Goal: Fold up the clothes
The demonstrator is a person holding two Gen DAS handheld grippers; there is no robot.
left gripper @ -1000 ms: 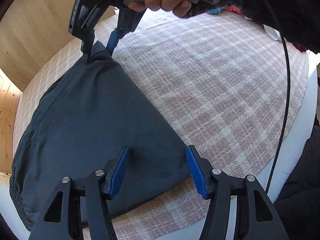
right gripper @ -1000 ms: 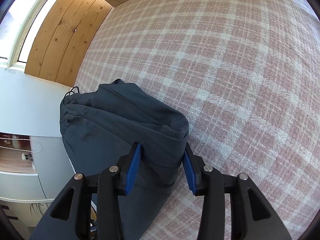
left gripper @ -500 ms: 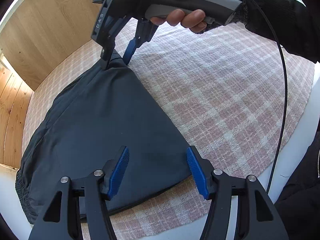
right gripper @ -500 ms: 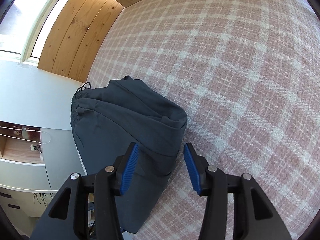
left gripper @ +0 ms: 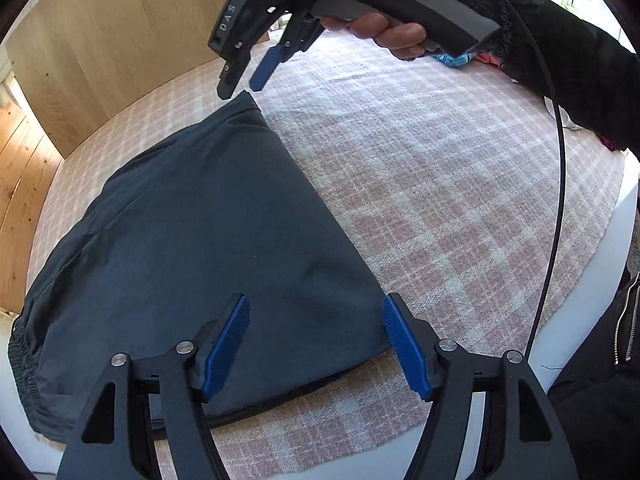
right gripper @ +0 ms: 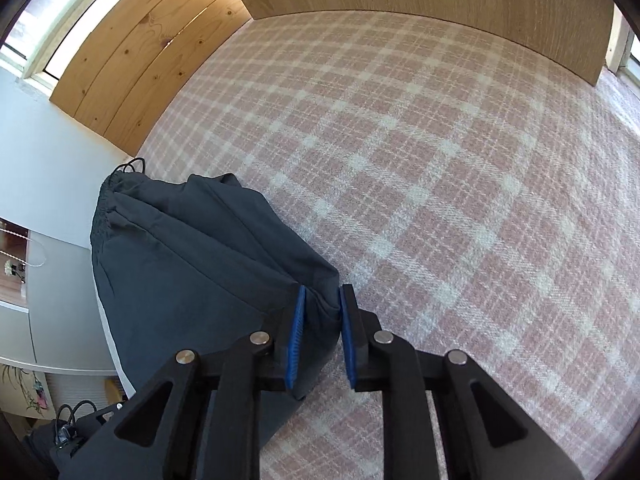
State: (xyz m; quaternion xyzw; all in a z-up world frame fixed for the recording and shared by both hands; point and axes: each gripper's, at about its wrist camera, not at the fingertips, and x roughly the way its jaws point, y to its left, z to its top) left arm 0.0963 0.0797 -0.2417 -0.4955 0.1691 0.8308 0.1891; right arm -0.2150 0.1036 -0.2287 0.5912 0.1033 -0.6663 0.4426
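Observation:
A dark grey garment (left gripper: 200,240) lies folded on the pink plaid bed cover (left gripper: 440,180). Its elastic waistband (left gripper: 20,360) hangs at the left edge. My left gripper (left gripper: 316,304) hovers open over the garment's near corner, with nothing between its blue pads. At the far corner, a gloved hand holds my right gripper (left gripper: 240,90), whose tips pinch the peaked cloth. In the right wrist view, the right gripper (right gripper: 322,292) stands narrowed on that bunched corner of the garment (right gripper: 180,260), and folds converge toward its pads. The waistband (right gripper: 104,208) with its drawcord lies beyond.
Wooden panels (left gripper: 100,40) close off the far side of the bed. A black cable (left gripper: 556,200) hangs down the right. Coloured clothes (left gripper: 460,60) lie behind the hand. The bed's white edge (left gripper: 600,260) runs along the right. Plaid cover (right gripper: 440,160) stretches right of the garment.
The right gripper's jaws have narrowed from wide open onto the garment's far corner, and it has risen slightly. The left gripper stays open over the near corner.

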